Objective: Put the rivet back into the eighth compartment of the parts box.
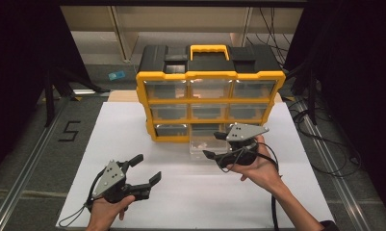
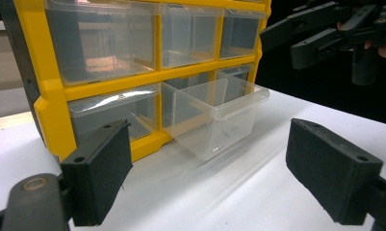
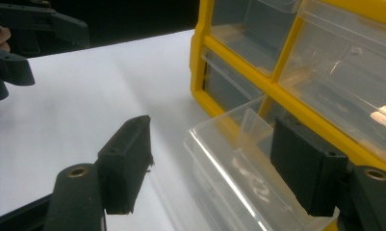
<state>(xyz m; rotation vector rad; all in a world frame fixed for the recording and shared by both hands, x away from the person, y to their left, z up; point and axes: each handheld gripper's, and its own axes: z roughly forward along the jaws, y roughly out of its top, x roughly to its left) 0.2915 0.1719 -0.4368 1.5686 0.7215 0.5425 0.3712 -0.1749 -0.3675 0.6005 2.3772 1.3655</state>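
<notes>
— How is the left claw (image 1: 145, 169) held?

— It is gripped in the left hand (image 1: 105, 210) near the bottom edge of the high view, tipped toward the upper right. Its jaws are spread wide, and nothing is seen between them.

— And the right claw (image 1: 214, 145)?

— It is carried in the right hand (image 1: 259, 167), palm up, with the forearm stretched in from the lower right. It is pointed to the left, its grey plate on top. Its jaws are parted, with no pad pressed on anything.
</notes>
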